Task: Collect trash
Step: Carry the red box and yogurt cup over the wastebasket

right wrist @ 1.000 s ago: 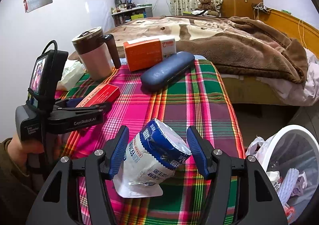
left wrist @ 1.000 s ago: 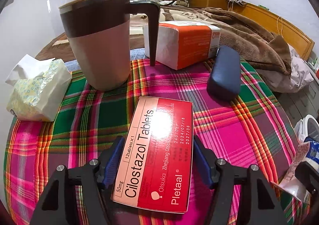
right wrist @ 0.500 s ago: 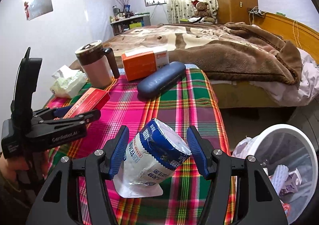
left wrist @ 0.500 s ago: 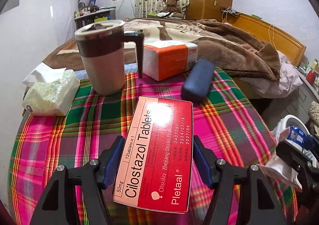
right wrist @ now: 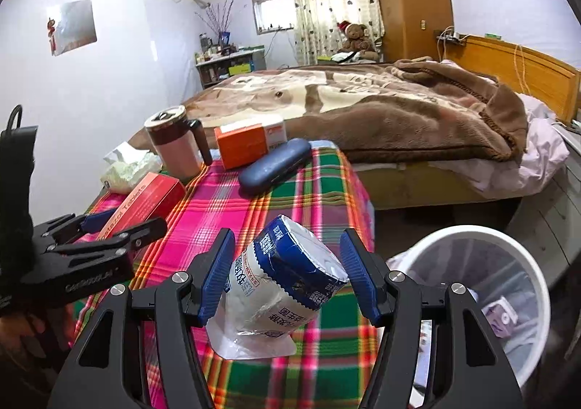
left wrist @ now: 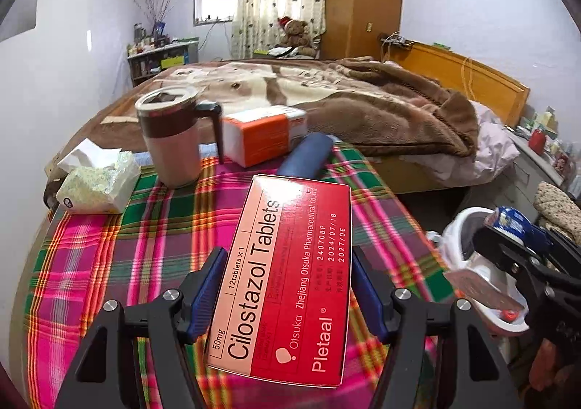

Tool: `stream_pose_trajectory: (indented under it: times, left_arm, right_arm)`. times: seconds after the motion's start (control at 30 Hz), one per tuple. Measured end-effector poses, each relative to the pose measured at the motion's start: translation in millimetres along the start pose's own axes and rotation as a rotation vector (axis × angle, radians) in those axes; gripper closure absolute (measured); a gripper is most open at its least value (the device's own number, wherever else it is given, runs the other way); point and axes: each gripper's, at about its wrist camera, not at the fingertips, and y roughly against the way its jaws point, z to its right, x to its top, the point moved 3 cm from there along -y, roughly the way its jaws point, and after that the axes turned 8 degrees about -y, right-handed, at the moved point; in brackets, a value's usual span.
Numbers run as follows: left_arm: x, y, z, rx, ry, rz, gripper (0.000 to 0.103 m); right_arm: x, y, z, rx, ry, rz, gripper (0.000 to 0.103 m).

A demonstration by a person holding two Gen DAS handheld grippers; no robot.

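Observation:
My left gripper (left wrist: 287, 258) is shut on a red Cilostazol tablet box (left wrist: 290, 285), held tilted above the plaid table (left wrist: 109, 264). From the right wrist view that box (right wrist: 145, 198) and the left gripper (right wrist: 109, 231) show at the left, over the table's left part. My right gripper (right wrist: 287, 245) is shut on a crumpled blue and white pouch (right wrist: 290, 282), lifted near the table's right edge. A white trash bin (right wrist: 468, 231) with a liner and some waste stands on the floor below and to the right of it. The bin (left wrist: 454, 227) also shows behind the right gripper (left wrist: 508, 242).
On the far part of the table stand a brown lidded mug (left wrist: 170, 140), an orange and white box (left wrist: 261, 136), a dark blue glasses case (left wrist: 308, 155) and a tissue pack (left wrist: 98, 180). A bed with a brown blanket (left wrist: 381, 111) lies beyond.
Both grippers have risen and drawn back from the table's far items, each keeping its load. The bin has come further into view on the right.

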Motion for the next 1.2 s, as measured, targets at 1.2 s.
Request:
stream_pose_trajectory:
  times: [1.2]
  left_arm:
    - [0, 31, 206, -0.232, -0.143, 0.066, 0.036]
  right_arm:
    - [-3, 69, 150, -0.200, -0.128, 0.088, 0.041]
